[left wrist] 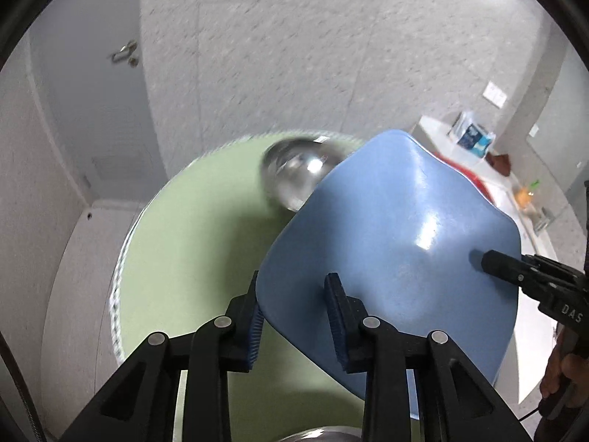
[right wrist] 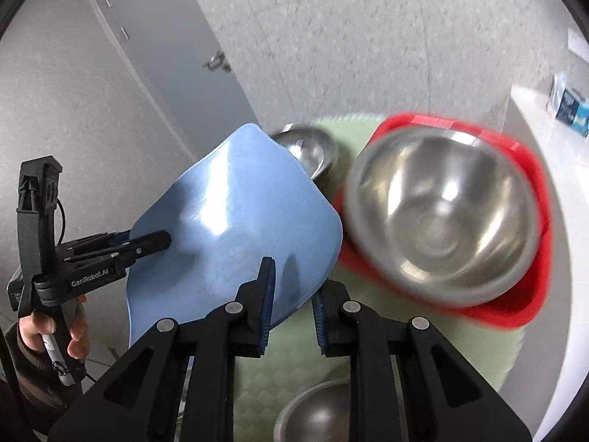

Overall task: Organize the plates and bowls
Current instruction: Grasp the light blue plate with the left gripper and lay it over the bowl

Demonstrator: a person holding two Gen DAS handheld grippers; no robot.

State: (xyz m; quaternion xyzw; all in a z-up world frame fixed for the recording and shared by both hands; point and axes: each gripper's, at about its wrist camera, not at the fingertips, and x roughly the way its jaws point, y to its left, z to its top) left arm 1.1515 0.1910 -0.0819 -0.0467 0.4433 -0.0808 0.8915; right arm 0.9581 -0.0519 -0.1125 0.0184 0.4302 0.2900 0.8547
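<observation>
A blue square plate (left wrist: 397,243) is held tilted above the round green table (left wrist: 191,258). My left gripper (left wrist: 294,294) is shut on its near rim. My right gripper (right wrist: 292,287) is shut on its opposite rim, and the plate (right wrist: 235,228) fills the left of that view. The right gripper also shows at the plate's far edge in the left wrist view (left wrist: 493,263); the left one shows in the right wrist view (right wrist: 162,239). A large steel bowl (right wrist: 441,217) sits in a red square plate (right wrist: 530,294) on the table. A small steel bowl (right wrist: 309,151) stands behind the blue plate, also in the left wrist view (left wrist: 294,173).
Another steel bowl (right wrist: 313,416) sits at the near table edge, below the right gripper. A white counter (left wrist: 460,147) with a blue and white package (left wrist: 475,140) runs along the right wall. A grey door (left wrist: 92,84) stands at the left.
</observation>
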